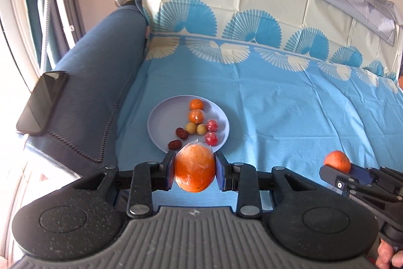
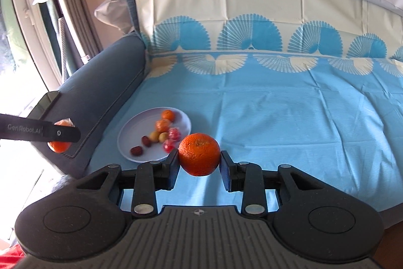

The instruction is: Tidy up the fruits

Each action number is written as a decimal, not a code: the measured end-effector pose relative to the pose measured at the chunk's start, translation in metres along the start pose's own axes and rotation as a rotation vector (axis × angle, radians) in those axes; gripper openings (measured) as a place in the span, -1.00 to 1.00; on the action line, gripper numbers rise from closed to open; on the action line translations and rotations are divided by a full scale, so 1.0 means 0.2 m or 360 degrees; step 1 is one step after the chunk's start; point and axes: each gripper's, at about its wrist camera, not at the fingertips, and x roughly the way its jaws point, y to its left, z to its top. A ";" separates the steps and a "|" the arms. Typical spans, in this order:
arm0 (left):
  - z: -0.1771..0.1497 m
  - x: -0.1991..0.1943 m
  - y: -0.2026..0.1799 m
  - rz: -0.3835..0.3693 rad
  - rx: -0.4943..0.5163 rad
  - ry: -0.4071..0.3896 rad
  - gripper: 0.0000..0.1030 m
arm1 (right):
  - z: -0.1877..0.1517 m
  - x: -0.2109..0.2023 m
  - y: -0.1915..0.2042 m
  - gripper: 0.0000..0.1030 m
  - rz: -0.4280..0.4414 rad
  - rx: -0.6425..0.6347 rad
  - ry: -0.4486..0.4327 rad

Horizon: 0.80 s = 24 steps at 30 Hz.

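Two grippers each held fruit above the blue sheet, the left gripper (image 1: 195,172) jaws pinching a plastic-wrapped orange (image 1: 194,169) near the plate (image 1: 161,117), the right gripper (image 2: 200,159) jaws pinching a bare orange (image 2: 199,154), and slick wrap might have let the first slip.

Orange fruit (image 2: 199,157), lilac plate (image 1: 161,117), blue fan-patterned cloth (image 1: 289,117).

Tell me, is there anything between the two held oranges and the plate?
Nothing visible. The left gripper holds a wrapped orange at the plate near rim; the right gripper holds a bare orange beside it, only blue cloth below.
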 end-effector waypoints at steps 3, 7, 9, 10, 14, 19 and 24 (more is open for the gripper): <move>-0.06 -0.07 0.02 -0.0007 -0.0020 -0.0007 -0.31 | -0.05 -0.08 0.06 -0.31 0.0011 -0.0073 -0.0010; -0.09 -0.13 0.04 -0.0012 -0.0025 -0.0026 -0.31 | -0.06 -0.15 0.13 -0.31 0.0009 -0.0145 -0.0049; -0.10 -0.15 0.05 -0.0007 -0.0024 -0.0039 -0.31 | -0.06 -0.18 0.15 -0.31 0.0010 -0.0170 -0.0064; -0.10 -0.15 0.05 -0.0004 -0.0023 -0.0043 -0.31 | -0.06 -0.19 0.17 -0.31 0.0014 -0.0180 -0.0069; -0.10 -0.17 0.07 0.0002 -0.0023 -0.0056 -0.31 | -0.06 -0.20 0.20 -0.30 0.0021 -0.0210 -0.0076; -0.12 -0.18 0.10 -0.0004 -0.0040 -0.0046 -0.31 | -0.06 -0.18 0.22 -0.30 0.0014 -0.0227 -0.0056; -0.13 -0.15 0.12 0.0000 -0.0049 -0.0022 -0.31 | -0.06 -0.17 0.23 -0.30 0.0020 -0.0248 -0.0031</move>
